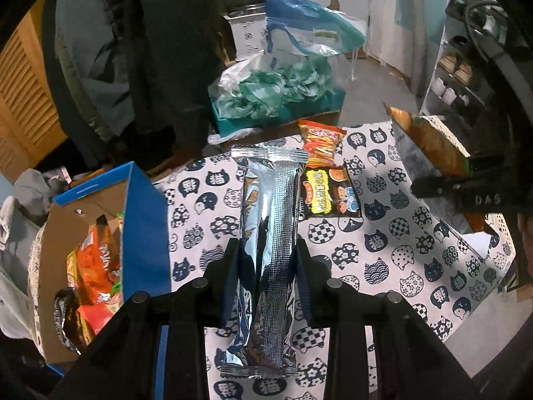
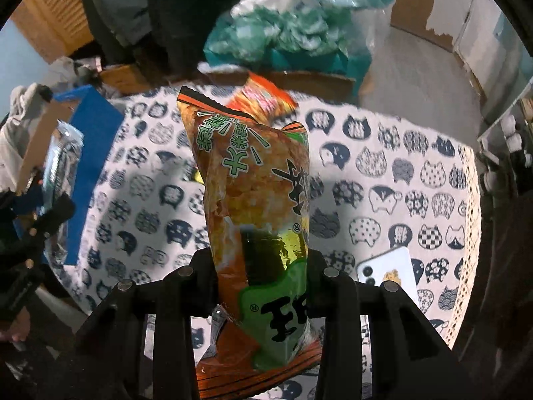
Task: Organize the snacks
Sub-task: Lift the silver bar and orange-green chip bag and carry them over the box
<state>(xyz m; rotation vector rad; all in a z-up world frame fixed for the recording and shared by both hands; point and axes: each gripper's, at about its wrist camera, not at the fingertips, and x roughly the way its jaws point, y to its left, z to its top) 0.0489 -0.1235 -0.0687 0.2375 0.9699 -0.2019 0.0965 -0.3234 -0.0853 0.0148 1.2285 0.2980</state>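
My left gripper (image 1: pixel 266 256) is shut on a long silver foil snack pack (image 1: pixel 266 226) and holds it above the cat-print tablecloth (image 1: pixel 416 250). My right gripper (image 2: pixel 263 266) is shut on an orange and green snack bag (image 2: pixel 256 200), also held above the cloth; the bag shows at the right of the left wrist view (image 1: pixel 429 140). A blue cardboard box (image 1: pixel 143 216) holding several snack packs stands at the table's left edge. An orange-red snack bag (image 1: pixel 321 141) and a black and yellow snack pack (image 1: pixel 329 193) lie flat on the cloth beyond the silver pack.
A white phone (image 2: pixel 389 273) lies on the cloth at the right. A teal box with crumpled plastic bags (image 1: pixel 276 96) stands behind the table. Dark coats (image 1: pixel 160 50) hang at the back left. A shoe rack (image 1: pixel 459 76) stands at the right.
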